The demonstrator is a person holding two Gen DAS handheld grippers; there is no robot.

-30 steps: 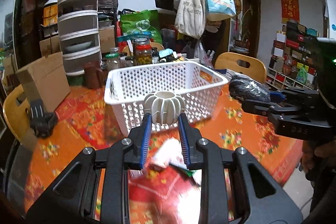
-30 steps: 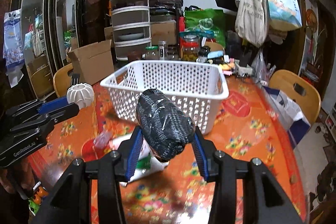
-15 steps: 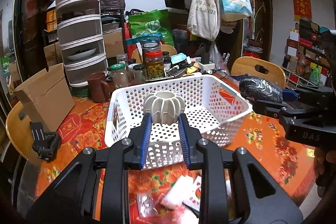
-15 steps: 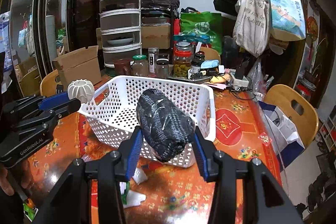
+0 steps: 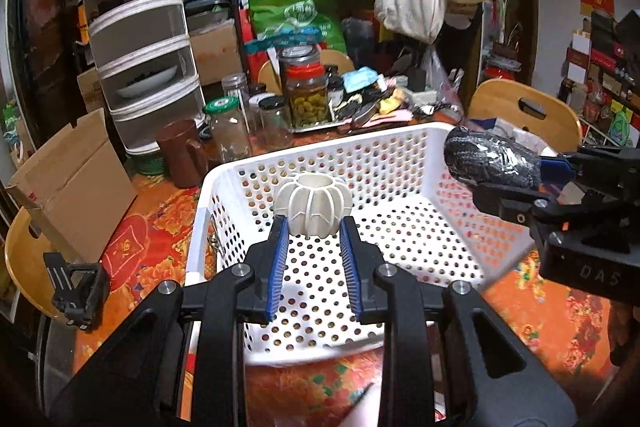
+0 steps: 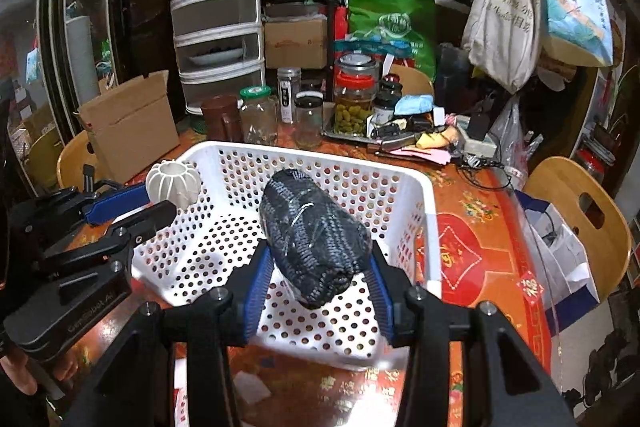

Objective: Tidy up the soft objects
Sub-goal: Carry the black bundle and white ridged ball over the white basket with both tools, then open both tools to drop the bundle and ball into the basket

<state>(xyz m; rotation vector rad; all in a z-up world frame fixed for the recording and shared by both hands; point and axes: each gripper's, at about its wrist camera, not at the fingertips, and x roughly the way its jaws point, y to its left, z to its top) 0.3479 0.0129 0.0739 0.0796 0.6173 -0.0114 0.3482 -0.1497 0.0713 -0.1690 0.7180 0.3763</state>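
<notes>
Left gripper (image 5: 313,233): clamped on white ribbed ball (image 5: 314,205), held over basket (image 5: 400,143)
Right gripper (image 6: 316,269): clamped on dark knit roll (image 6: 314,241), held over basket
Handling: both judged light, squashy; sides to be gripped mid-body

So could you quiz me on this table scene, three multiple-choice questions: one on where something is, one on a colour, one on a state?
1. Where is the white ribbed ball?
A. Lying on the basket floor
B. Held over the basket in the left tool
C. On the cardboard box

2. What colour is the basket?
A. White
B. Green
C. Red

3. What is the right tool doing?
A. Open, holding nothing
B. Gripping a glass jar
C. Shut on a dark knitted bundle

Answers: 1 B, the blue pads press the ball's sides above the holed floor. 2 A, rim and walls are white. 3 C, the bundle sits squeezed between both pads.
</notes>
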